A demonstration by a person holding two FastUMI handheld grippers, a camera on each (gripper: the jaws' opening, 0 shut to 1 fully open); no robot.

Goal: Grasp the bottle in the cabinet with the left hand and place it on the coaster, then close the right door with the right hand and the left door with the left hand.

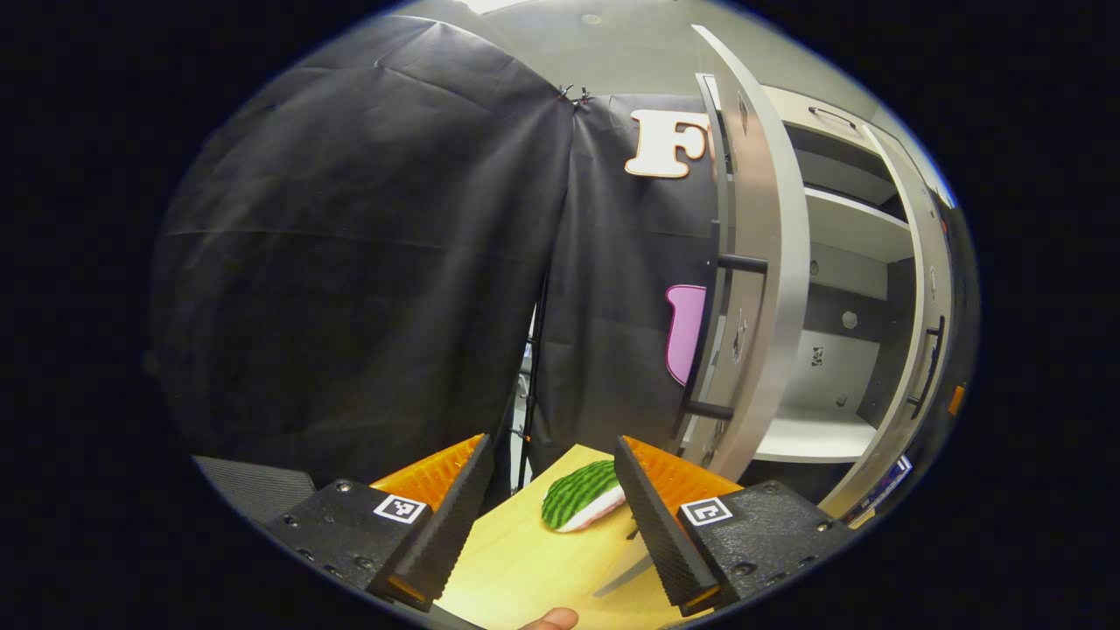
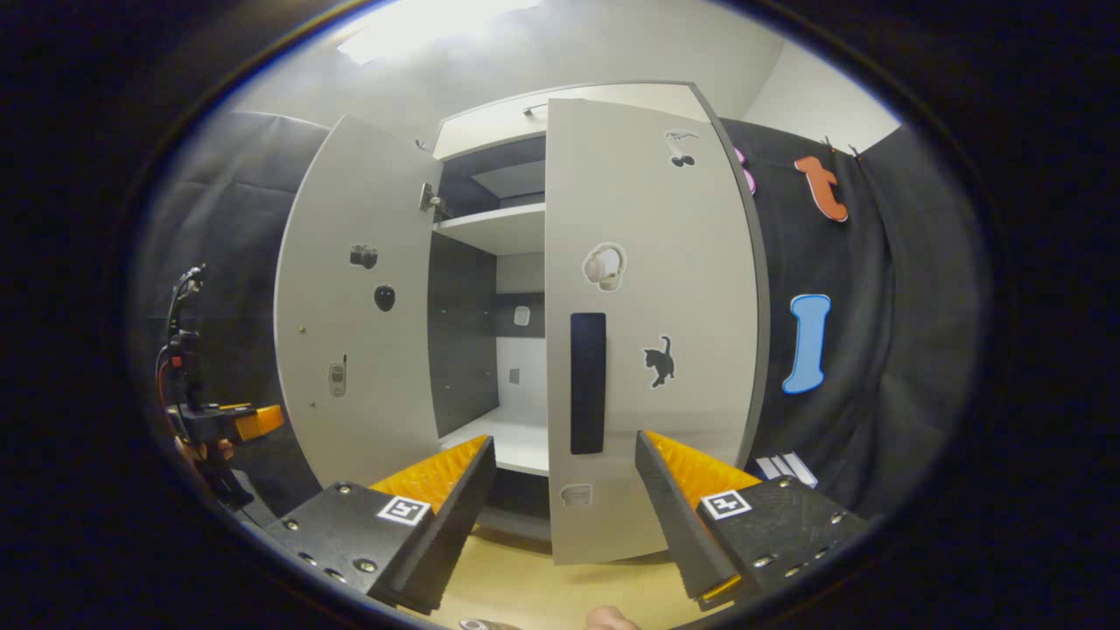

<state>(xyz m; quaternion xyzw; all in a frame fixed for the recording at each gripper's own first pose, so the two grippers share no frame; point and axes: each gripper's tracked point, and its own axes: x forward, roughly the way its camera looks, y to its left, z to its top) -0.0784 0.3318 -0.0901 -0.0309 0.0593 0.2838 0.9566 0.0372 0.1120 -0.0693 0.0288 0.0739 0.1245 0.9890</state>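
My left gripper (image 1: 551,459) is open with nothing between its fingers, low over a wooden table (image 1: 525,569). Just beyond its fingertips lies a watermelon-patterned coaster (image 1: 582,506), and nothing stands on the part I see. The white cabinet (image 1: 831,262) rises to the right with its left door (image 1: 759,262) and right door (image 1: 920,332) swung out. My right gripper (image 2: 564,446) is open and empty in front of the right door (image 2: 652,350), near its black handle (image 2: 588,382). The left door (image 2: 359,332) stands wide open. The left gripper (image 2: 229,422) shows at far left.
The cabinet's lower shelf (image 2: 512,442) and upper shelf (image 2: 490,229) are bare where I see them. Black cloth walls (image 1: 350,262) close the booth on the left. A fingertip (image 1: 549,619) shows at the bottom edge. The table front (image 2: 525,586) lies under my right gripper.
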